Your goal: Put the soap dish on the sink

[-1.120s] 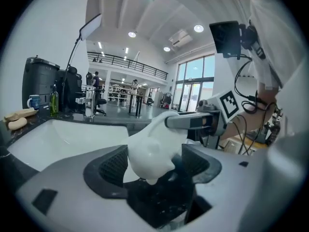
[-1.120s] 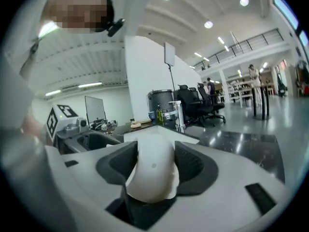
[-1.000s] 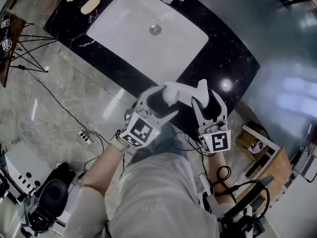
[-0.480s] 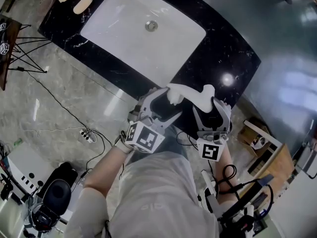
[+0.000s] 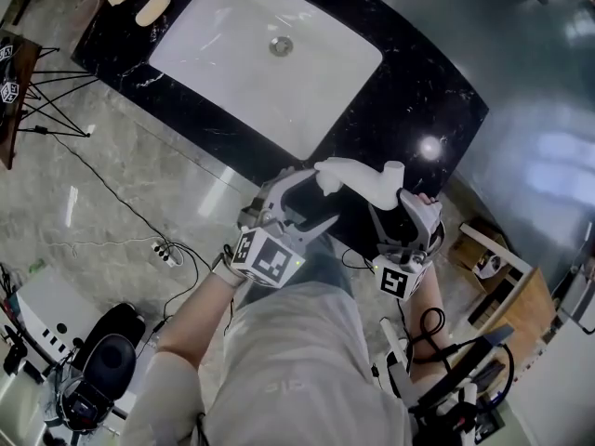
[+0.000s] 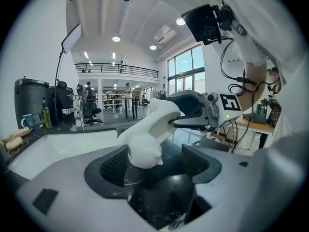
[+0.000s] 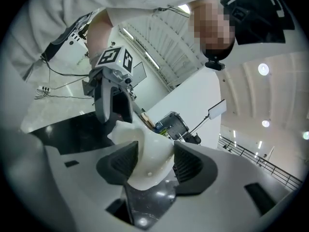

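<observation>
- Our right tool (image 5: 400, 203) has rolled over in the last second and is clamped on the glossy white curvy soap dish (image 5: 358, 177).
- Our left tool (image 5: 321, 193) is spread wide, with the dish's other end just sitting between its jaws.
- The dish hangs over the black marble counter (image 5: 418, 91), beside the white rectangular sink (image 5: 232, 54). We reckon set-down's next.

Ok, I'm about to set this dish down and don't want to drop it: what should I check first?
1. Right hand-held gripper clamps the soap dish: ok, both pads press on it.
2. Left hand-held gripper free of the dish: not ok, its end sits between the open jaws, against one pad.
3. Bare black counter beside the sink: ok.
4. Dish fully over the counter: cannot tell, it hangs near the front edge.
</observation>
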